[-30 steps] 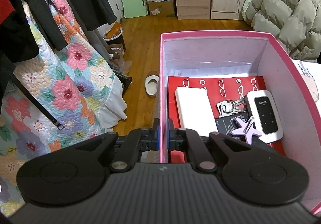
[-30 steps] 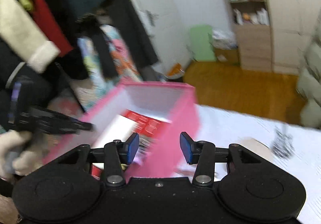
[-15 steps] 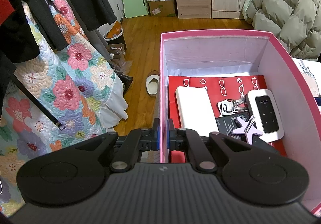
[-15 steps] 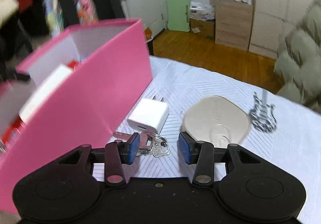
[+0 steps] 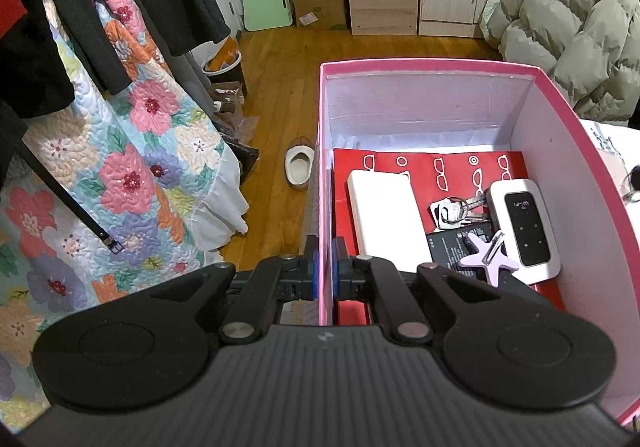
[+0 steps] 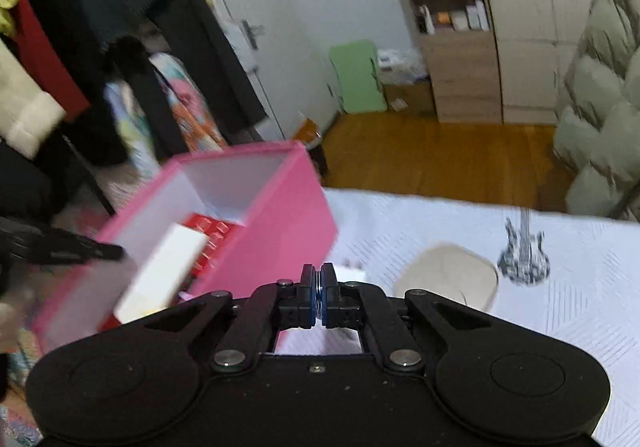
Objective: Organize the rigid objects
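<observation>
My left gripper is shut on the left wall of the pink box. Inside the box lie a white power bank, a set of keys, a white wifi router, a purple star and a black card on a red sheet. My right gripper is shut on something thin between its pads; a key ring seems to show there, the rest is hidden. The pink box stands to its left. A white charger lies just beyond the fingers.
A beige oval pad lies on the white patterned tablecloth. A floral quilt and dark clothes hang at the left. A wooden floor with a slipper is beyond the table edge. A padded coat sits at the right.
My right gripper has shut, after hovering open over the keys by the charger, and has lifted and tilted up. My left gripper keeps holding the box wall, unmoved.
</observation>
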`<state>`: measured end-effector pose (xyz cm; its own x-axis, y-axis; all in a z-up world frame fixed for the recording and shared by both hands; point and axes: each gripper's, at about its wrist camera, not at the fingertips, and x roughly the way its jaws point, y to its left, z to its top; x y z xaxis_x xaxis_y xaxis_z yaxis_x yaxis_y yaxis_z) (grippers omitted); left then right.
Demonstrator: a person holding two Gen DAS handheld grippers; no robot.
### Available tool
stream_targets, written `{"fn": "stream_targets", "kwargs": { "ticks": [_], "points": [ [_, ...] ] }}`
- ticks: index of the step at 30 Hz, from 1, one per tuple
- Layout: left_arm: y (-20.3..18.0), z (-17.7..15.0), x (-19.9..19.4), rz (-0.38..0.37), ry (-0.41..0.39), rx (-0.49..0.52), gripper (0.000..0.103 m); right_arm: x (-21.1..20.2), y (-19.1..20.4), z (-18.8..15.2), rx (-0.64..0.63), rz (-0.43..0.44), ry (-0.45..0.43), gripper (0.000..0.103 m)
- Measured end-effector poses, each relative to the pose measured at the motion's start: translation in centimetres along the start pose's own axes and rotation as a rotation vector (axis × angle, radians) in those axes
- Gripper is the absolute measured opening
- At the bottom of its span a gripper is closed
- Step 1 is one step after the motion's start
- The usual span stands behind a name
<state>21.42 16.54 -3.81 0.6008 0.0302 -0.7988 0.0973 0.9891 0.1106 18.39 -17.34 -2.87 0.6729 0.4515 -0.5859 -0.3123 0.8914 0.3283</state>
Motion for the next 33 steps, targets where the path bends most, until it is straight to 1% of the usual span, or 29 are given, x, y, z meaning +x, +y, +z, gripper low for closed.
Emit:
{"fn": "stream_targets", "kwargs": {
  "ticks": [5,9,12,14,19,24,25,26,28,29,31,33],
  "points": [
    [-0.4,-0.1,0.0,0.013,0.0,0.016,0.005,-2.2,2.6,1.7,-0.058,0.021,-0.067,0.004],
    [-0.7,-0.2,0.0,0.026,-0.003,0.031,0.005,-3.1,4.6,3.2,-0.098,0.065,-0.081,0.004],
    [-1.2,-0.4,0.1,0.054,-0.006,0.053,0.005,-3.3,6.0,4.3,-0.117,0.141,-0.062,0.004],
    [-1.3,-0.6,0.1,0.056,-0.011,0.056,0.005,-2.8,6.8,4.8,-0.125,0.175,-0.039,0.004],
    [-1.0,-0.5,0.1,0.049,-0.017,0.046,0.005,0.3,9.0,5.1,-0.137,0.233,0.027,0.004],
    [-1.0,-0.6,0.1,0.051,-0.013,0.057,0.005,6.1,10.3,4.9,-0.108,0.24,0.135,0.004],
    [-1.1,-0.5,0.1,0.05,-0.012,0.06,0.005,7.0,10.5,4.6,-0.114,0.23,0.152,0.004],
    [-1.1,-0.5,0.1,0.05,-0.011,0.06,0.005,7.8,10.8,4.4,-0.126,0.199,0.154,0.004],
    [-1.0,-0.5,0.1,0.043,-0.01,0.058,0.005,8.2,11.5,4.3,-0.157,0.131,0.111,0.007],
    [-0.8,-0.4,0.1,0.033,-0.007,0.055,0.005,7.9,11.6,4.3,-0.159,0.133,0.108,0.009],
    [-0.5,-0.4,0.1,0.018,-0.004,0.055,0.005,6.8,11.2,4.4,-0.133,0.158,0.099,0.01],
    [-0.4,-0.4,0.2,0.013,-0.003,0.06,0.005,5.3,10.7,4.5,-0.144,0.132,0.072,0.011]
  ]
}}
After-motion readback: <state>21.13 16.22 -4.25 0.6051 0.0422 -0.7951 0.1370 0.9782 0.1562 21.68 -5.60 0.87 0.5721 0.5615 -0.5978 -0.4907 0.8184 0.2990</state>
